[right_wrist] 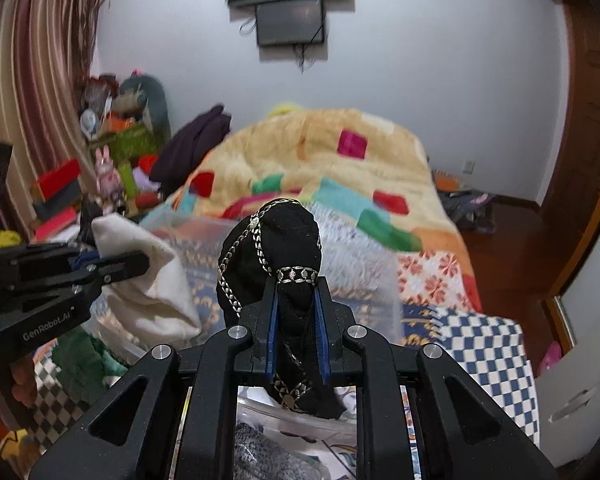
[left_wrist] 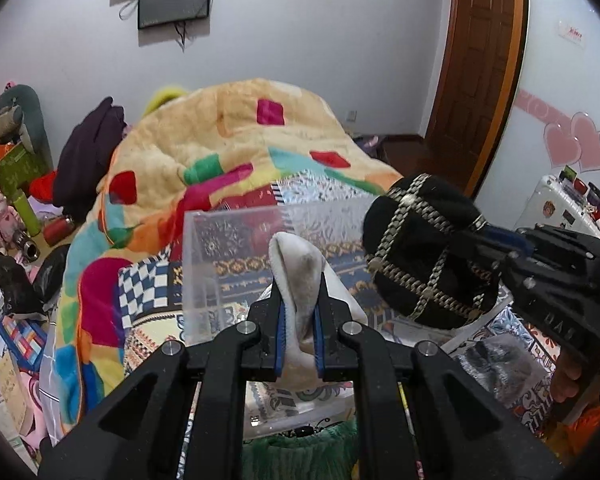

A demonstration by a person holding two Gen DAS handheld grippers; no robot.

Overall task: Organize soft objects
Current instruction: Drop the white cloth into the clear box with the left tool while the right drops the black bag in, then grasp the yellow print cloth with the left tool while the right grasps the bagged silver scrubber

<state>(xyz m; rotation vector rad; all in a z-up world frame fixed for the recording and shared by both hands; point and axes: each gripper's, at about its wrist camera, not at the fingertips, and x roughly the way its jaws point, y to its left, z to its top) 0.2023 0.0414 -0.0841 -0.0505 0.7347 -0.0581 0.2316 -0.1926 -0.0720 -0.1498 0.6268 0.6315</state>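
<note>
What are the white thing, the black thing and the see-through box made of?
White sock: looks like soft knit cotton, matte, creasing under the left gripper. Black hat: fuzzy dark fabric, perhaps velvet, crossed by shiny metallic-looking braid, pinched in the right gripper. Clear box: probably hard plastic, since the bedding shows through.

White sock (left_wrist: 300, 268), black hat (right_wrist: 276, 248) with silver chain trim.

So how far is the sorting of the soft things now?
Nothing looks clearly done yet. In hand: the left claw grips a white sock and the right claw a black hat, both above the clear box. Left: dropping both in, then the green knit and grey knit lying nearby.
</note>
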